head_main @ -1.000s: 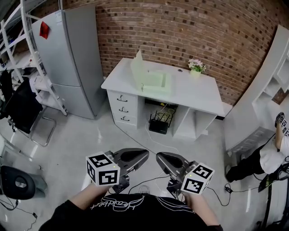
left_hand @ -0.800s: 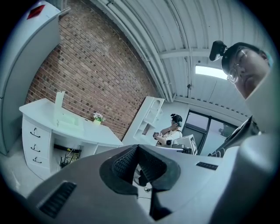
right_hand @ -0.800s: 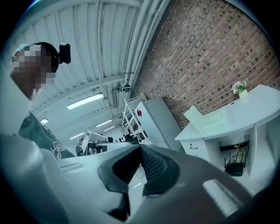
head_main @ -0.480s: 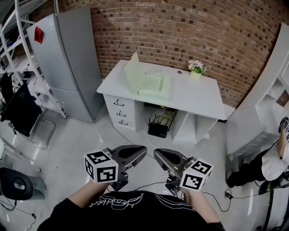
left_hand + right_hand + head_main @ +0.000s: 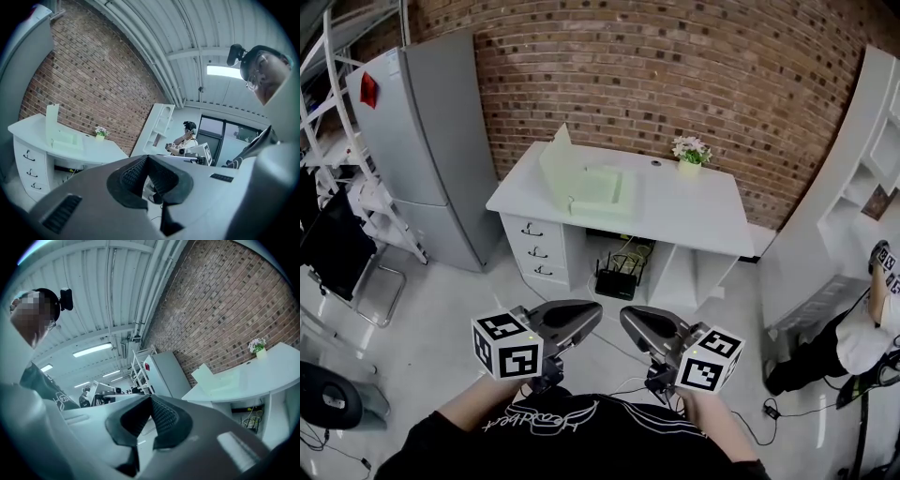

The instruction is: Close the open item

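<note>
A pale green box (image 5: 598, 190) lies open on the white desk (image 5: 698, 214), its lid (image 5: 551, 165) standing upright at the left side. The box also shows small in the left gripper view (image 5: 64, 138) and the right gripper view (image 5: 226, 378). Both grippers are held close to my chest, far from the desk. My left gripper (image 5: 594, 313) is shut with nothing in it, its jaws meeting at the tip (image 5: 146, 157). Beside it, my right gripper (image 5: 625, 319) is likewise shut and empty (image 5: 151, 397).
A small flower pot (image 5: 690, 156) stands at the desk's back right. A grey fridge (image 5: 422, 141) is left of the desk, with a rack and a black chair (image 5: 337, 246) beyond. A router (image 5: 611, 281) and cables lie under the desk. A person (image 5: 862, 337) is at the right by white shelves (image 5: 874, 169).
The head view has shifted: the desk and the box now sit a little lower and further left in the frame. Both grippers stay shut in front of my chest.
</note>
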The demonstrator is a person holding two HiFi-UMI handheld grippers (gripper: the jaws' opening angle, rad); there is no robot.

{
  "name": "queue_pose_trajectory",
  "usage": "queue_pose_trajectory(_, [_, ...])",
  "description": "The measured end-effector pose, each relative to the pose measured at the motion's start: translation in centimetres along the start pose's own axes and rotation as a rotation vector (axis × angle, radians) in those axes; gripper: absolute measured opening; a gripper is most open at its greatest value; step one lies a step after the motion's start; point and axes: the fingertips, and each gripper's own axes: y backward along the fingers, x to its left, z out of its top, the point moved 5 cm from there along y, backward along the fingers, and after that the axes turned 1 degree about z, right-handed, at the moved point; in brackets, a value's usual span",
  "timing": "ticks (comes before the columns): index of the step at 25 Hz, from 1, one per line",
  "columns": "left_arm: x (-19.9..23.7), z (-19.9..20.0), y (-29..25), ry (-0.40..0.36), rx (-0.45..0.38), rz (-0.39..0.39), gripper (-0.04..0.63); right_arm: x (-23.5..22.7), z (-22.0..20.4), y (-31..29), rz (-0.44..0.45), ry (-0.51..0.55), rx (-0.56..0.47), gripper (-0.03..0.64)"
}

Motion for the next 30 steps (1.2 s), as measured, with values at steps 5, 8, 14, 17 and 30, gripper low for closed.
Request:
queue_pose_trajectory(5, [0.2, 0.2, -0.6, 0.006, 0.0, -0.009, 0.003, -0.6, 0.2, 0.2, -0.014, -0.006, 0.003, 0.003])
queue_pose_trajectory(8, [0.8, 0.0, -0.8, 0.012, 0.004, -0.016, 0.003, -1.1, 0.0, 0.0, -0.022, -0.009, 0.006, 0.003])
queue_pose_trajectory(14, [3.5, -0.2, -2.2, 0.056, 0.01, -0.027, 0.003, -3.6, -0.3, -0.9, -0.047, -0.035, 0.009, 0.003])
queue_pose_trajectory(17, [5.2, 0.3, -3.1, 0.058, 0.009, -0.03, 0.003, -5.1, 0.0, -1.9, -0.053, -0.039, 0.008, 0.003])
queue_pose_trajectory(30, [14.3, 3.9, -6.6, 0.083, 0.04, -0.029, 0.003, -12.6, 2.4, -7.9, -0.081, -0.09, 0.004, 0.003])
